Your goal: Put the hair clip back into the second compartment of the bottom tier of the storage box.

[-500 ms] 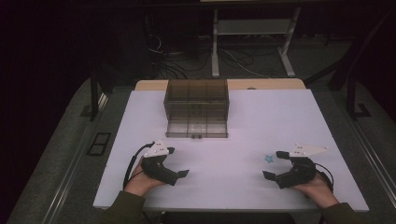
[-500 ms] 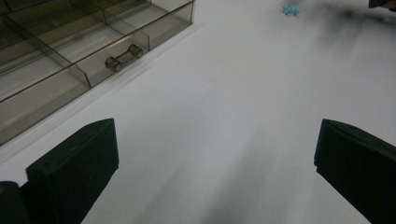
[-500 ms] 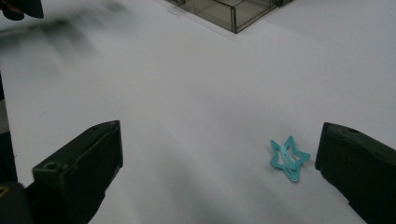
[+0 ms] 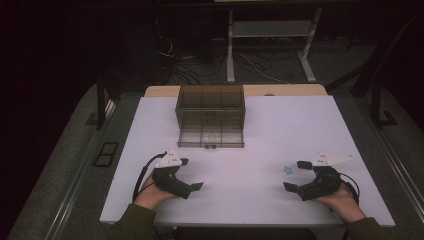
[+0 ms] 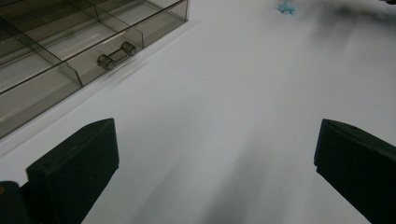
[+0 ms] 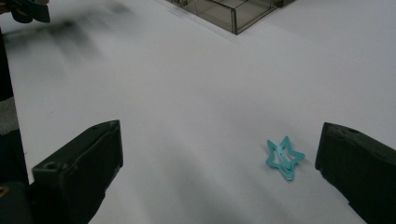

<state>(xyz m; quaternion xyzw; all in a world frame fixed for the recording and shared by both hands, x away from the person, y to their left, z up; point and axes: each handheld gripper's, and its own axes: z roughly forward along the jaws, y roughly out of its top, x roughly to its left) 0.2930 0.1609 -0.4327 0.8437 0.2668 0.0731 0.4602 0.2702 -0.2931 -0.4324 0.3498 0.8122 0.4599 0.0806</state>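
On the white table [image 4: 260,125] stood one smoky transparent drawer organizer [image 4: 210,116] and lay one teal star-shaped hair clip [image 4: 288,170]. Two tools were present, a left tool [image 4: 190,175] and a right tool [image 4: 294,176], each held by one hand.

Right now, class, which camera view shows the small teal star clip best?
The right gripper view: the star clip lies close on the white table, its open star outline plain. The high view gives a tiny teal speck beside the right gripper; the left gripper view, a blurred fleck far off.
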